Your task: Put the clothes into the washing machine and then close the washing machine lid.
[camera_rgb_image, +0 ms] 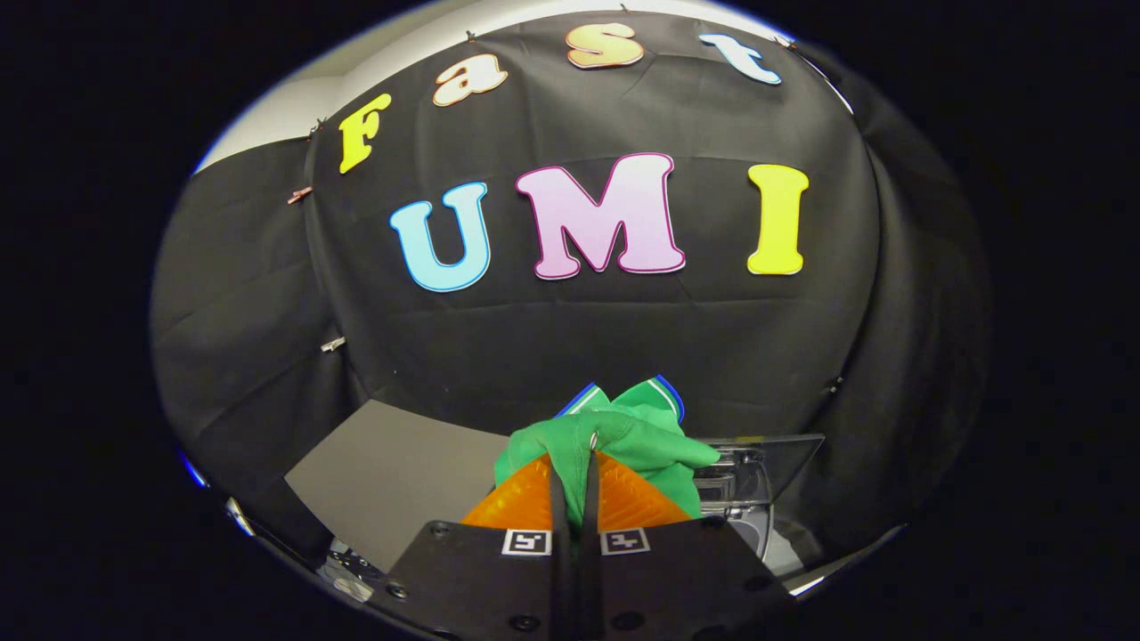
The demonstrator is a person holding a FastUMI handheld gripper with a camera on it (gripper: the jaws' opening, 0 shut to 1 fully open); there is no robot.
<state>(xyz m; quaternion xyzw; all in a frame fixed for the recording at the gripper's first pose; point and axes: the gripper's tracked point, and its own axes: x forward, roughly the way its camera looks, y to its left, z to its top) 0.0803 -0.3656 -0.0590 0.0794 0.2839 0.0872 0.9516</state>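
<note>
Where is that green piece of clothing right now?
In the gripper view the green garment is pinched between the gripper's orange fingers, bunched ahead of them, with the washing machine's clear lid just right.

Grey tabletop bearing washing machine.

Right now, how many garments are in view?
1: a green garment with blue-and-white trim, pinched in the shut gripper, raised beside the washing machine's open clear lid. Others may lie hidden below.
</note>
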